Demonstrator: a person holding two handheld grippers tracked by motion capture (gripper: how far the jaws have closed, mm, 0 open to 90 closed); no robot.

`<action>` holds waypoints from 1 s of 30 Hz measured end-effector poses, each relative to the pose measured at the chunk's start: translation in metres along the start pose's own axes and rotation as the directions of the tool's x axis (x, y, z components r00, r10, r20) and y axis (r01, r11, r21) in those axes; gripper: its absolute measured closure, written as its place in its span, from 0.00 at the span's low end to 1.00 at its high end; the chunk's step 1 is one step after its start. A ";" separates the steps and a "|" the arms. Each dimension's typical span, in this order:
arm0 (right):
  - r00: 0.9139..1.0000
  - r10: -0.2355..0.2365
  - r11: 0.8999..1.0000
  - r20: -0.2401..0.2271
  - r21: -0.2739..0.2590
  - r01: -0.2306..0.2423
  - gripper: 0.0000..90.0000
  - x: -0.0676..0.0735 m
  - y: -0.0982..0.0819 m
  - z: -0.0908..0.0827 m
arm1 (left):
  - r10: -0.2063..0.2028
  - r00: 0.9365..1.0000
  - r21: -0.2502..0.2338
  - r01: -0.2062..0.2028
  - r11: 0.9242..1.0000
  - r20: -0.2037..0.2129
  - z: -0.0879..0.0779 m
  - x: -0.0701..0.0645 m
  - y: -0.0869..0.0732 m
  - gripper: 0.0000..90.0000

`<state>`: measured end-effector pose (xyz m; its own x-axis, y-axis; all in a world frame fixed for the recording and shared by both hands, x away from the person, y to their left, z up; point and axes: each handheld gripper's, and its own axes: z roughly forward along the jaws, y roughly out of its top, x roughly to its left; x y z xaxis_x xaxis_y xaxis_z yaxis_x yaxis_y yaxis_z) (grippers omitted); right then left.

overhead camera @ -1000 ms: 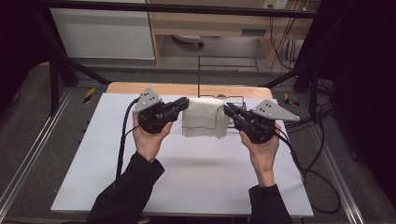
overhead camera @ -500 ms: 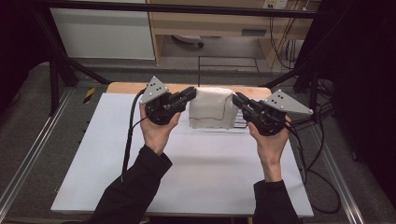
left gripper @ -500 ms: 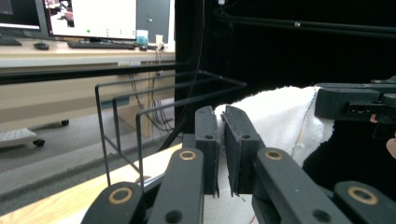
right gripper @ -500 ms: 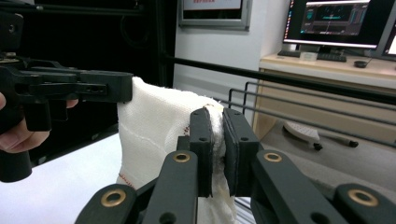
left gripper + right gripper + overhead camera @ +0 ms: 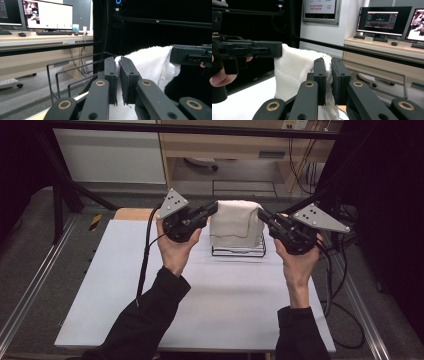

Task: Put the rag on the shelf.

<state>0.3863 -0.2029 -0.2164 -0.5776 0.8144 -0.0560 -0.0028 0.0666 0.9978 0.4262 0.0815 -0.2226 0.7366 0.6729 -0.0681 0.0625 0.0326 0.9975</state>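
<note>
A folded white towel (image 5: 235, 222) hangs stretched between my two grippers, above a black wire rack (image 5: 239, 252) at the table's far edge. My left gripper (image 5: 212, 210) is shut on the towel's left top corner. My right gripper (image 5: 262, 215) is shut on its right top corner. In the left gripper view the jaws (image 5: 118, 62) pinch the towel (image 5: 150, 62), with the right gripper (image 5: 190, 55) at the far end. The right gripper view has its jaws (image 5: 329, 62) clamped on the towel (image 5: 294, 72), and the left gripper (image 5: 249, 51) holds the other corner.
The white table top (image 5: 200, 300) lies below my forearms. Beyond the table stand a wooden shelf unit (image 5: 225, 145) and a grey panel (image 5: 110, 155). Black frame bars and cables run along the right side (image 5: 340, 230). The rack's wires (image 5: 62, 75) show beside the left jaws.
Both hands have risen and moved away from me with the towel held between them. The towel now hangs higher, over the wire rack.
</note>
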 end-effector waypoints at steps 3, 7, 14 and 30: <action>1.000 -0.004 1.000 0.009 -0.007 0.004 0.93 -0.004 0.006 0.000 | 0.007 1.000 -0.006 -0.007 1.000 0.000 0.004 -0.001 0.007 0.93; 1.000 -0.014 1.000 0.019 -0.013 0.014 0.93 -0.008 0.014 -0.001 | 0.010 1.000 -0.015 -0.010 1.000 0.002 0.009 -0.002 0.015 0.93; 0.999 -0.018 0.999 0.041 -0.029 0.019 0.93 -0.016 0.026 -0.001 | 0.007 1.000 -0.033 -0.007 0.999 0.009 0.019 -0.003 0.026 0.93; 0.997 -0.033 0.998 0.074 -0.044 0.036 0.93 -0.032 0.051 0.009 | 0.013 1.000 -0.051 -0.013 0.999 -0.013 0.038 0.001 0.052 0.93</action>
<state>0.4122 -0.2203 -0.1643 -0.5153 0.8521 -0.0913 -0.0600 0.0705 0.9957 0.4561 0.0558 -0.1714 0.7283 0.6831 -0.0552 0.0184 0.0610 0.9980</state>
